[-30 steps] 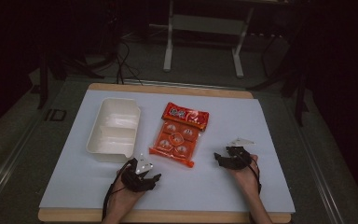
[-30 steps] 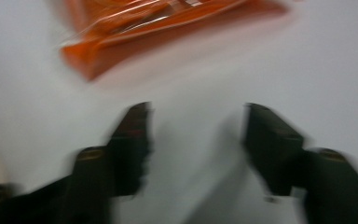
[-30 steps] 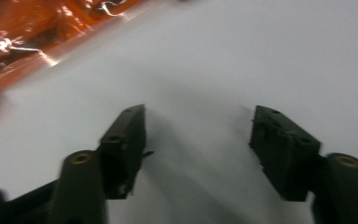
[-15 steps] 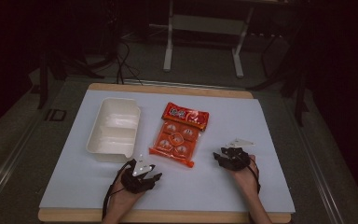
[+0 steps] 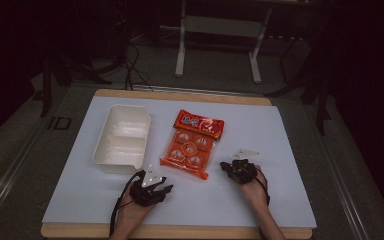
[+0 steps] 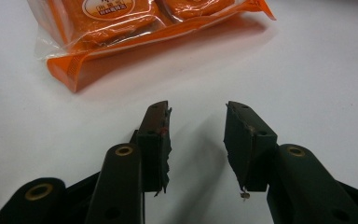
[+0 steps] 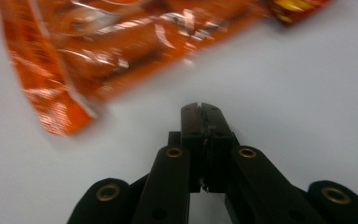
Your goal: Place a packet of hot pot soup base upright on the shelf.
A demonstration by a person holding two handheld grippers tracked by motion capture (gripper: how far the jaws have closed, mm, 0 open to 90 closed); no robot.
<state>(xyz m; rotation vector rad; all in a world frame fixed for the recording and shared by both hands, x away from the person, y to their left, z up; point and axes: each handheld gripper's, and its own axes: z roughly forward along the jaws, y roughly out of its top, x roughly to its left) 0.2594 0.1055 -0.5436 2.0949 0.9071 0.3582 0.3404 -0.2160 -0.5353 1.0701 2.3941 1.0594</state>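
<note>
From the high view, the orange snack pack (image 5: 192, 145) lies mid-bench beside a white tray (image 5: 122, 140), with the left hand-held gripper (image 5: 152, 187) just below its near corner and the right hand-held gripper (image 5: 232, 167) just to its right.

In the left gripper view, the jaws stand apart over bare bench (image 6: 307, 70), the pack ahead.

In the right gripper view, the jaws have just closed together, empty, near the pack's corner.

Dim room, metal stand (image 5: 219, 30) behind white table (image 5: 280, 150).
</note>
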